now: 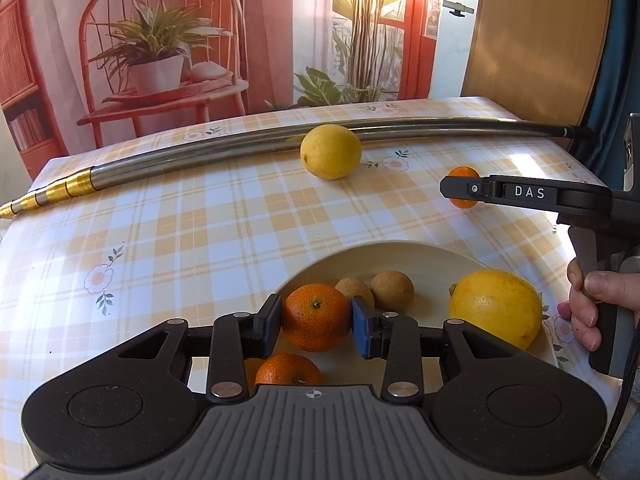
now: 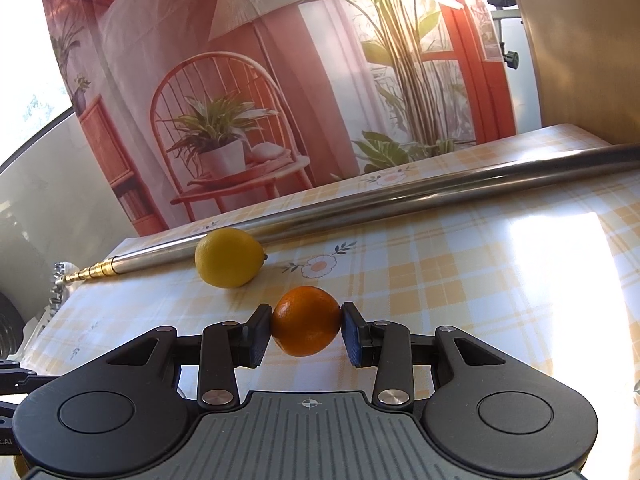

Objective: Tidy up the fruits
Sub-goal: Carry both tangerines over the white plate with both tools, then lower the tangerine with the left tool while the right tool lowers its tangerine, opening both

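Note:
My left gripper (image 1: 316, 314) is shut on an orange (image 1: 316, 320), its blue pads pressed to both sides, just above a cream plate (image 1: 400, 252). On the plate lie a second orange (image 1: 288, 370), two small brown fruits (image 1: 392, 290) and a large lemon (image 1: 496, 308). My right gripper (image 2: 306, 322) is shut on a small orange (image 2: 306, 320) low over the checked tablecloth. The left wrist view shows that gripper (image 1: 460, 190) from the side, with its orange (image 1: 464, 172) partly hidden. Another lemon (image 1: 331, 151) (image 2: 229, 257) sits on the cloth against a metal pole.
A long metal pole (image 1: 224, 152) (image 2: 400, 196) with a gold tip lies across the back of the table. A hand (image 1: 588, 308) holds the right gripper's handle beside the plate. A printed backdrop hangs behind the table. The tablecloth (image 1: 180, 240) is bare left of the plate.

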`<state>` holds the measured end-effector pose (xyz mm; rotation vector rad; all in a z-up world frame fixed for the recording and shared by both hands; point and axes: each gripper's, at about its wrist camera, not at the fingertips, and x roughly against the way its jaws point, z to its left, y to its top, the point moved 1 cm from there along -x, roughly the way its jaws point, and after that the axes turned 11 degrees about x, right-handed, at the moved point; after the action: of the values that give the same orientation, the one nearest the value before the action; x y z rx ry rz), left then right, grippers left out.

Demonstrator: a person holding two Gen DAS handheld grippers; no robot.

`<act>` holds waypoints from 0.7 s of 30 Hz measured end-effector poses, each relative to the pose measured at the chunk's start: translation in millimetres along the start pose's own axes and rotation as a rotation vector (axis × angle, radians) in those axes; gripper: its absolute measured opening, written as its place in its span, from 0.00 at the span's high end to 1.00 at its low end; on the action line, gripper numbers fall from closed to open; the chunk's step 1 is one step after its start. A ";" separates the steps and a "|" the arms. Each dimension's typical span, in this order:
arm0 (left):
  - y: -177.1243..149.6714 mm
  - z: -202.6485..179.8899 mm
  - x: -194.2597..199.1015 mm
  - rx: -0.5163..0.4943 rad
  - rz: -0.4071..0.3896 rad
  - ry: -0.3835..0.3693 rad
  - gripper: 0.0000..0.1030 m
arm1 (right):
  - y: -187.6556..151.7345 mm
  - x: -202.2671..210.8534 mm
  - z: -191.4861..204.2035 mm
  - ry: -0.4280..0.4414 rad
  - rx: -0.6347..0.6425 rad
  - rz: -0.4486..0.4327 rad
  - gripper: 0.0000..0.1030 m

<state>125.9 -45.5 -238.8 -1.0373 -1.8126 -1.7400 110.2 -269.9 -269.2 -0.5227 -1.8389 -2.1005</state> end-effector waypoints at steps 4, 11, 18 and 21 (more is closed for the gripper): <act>-1.4 -0.3 -3.9 0.001 0.011 -0.001 0.62 | 0.7 -0.9 0.2 0.003 0.000 0.003 0.66; 0.0 3.1 -3.6 0.027 0.003 -0.015 0.61 | 1.9 -2.2 0.4 0.001 0.003 0.009 0.66; 6.5 7.5 4.7 0.053 -0.028 -0.028 0.62 | 6.9 6.6 3.7 -0.030 0.013 0.062 0.66; 8.2 10.0 6.1 0.070 -0.035 -0.026 0.61 | 7.9 18.7 12.8 -0.018 0.027 0.079 0.66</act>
<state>130.1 -35.0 -230.2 -1.0103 -1.9042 -1.6770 98.2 -258.0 -252.3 -0.5994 -1.8223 -2.0237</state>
